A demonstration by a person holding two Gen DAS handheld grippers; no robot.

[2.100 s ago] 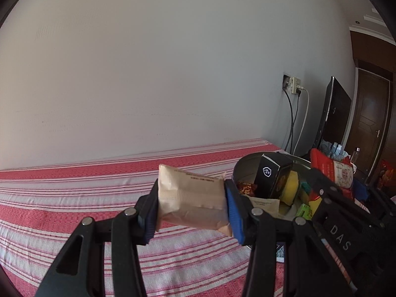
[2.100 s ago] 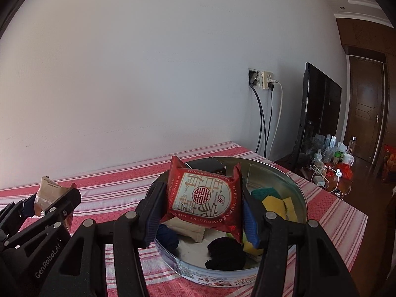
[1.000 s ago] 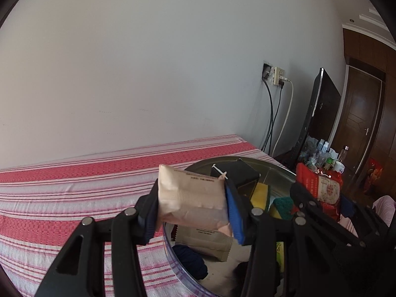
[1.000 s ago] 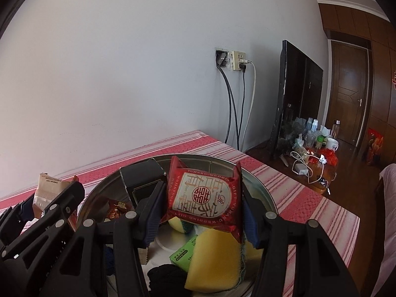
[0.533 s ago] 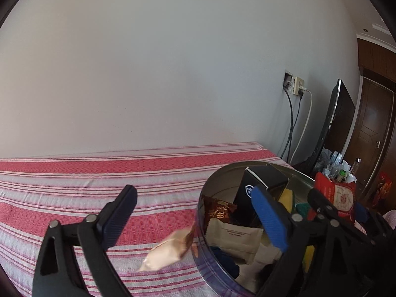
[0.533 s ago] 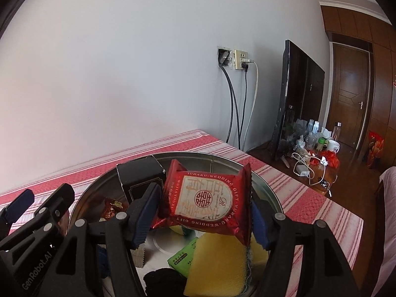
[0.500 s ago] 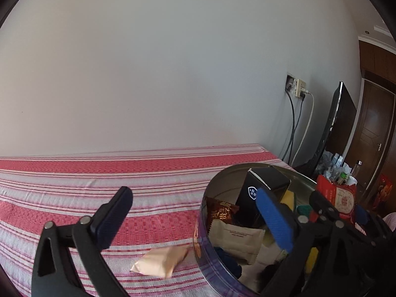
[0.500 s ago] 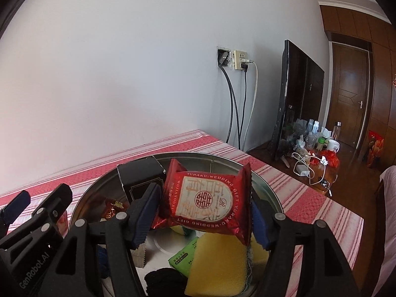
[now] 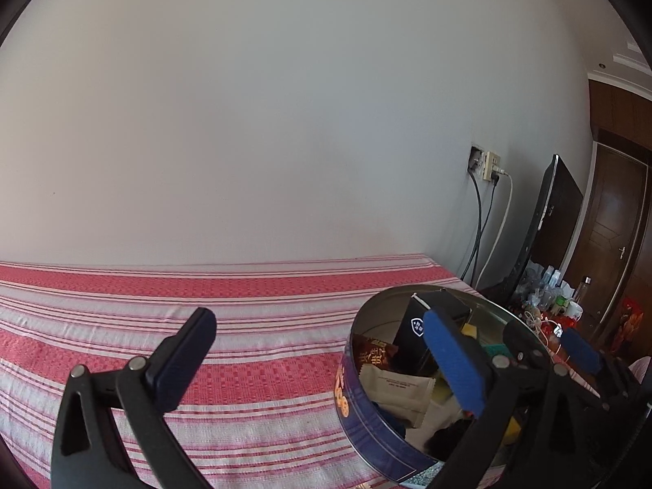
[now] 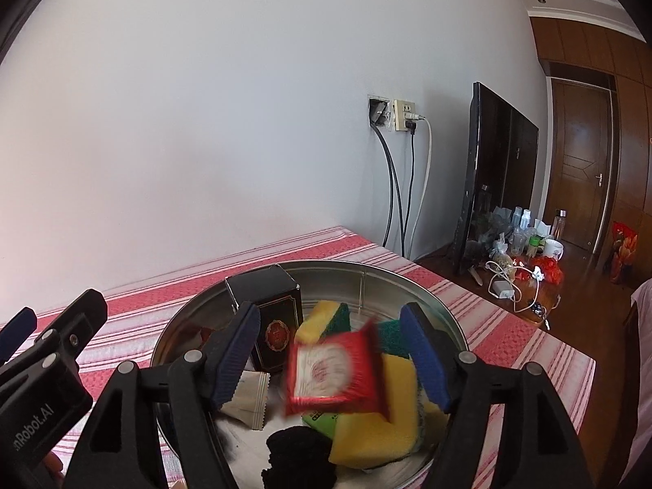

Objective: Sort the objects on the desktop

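The left gripper held a beige snack packet two seconds ago; its jaws have since sprung wide and now stand empty — the packet fell to the striped cloth beside the round tin half a second ago and is no longer in the left view. The right gripper had clamped a red wedding-gift packet; its jaws are opening, and the packet — blurred — hangs loose between them, clear of both pads, over the yellow sponges.
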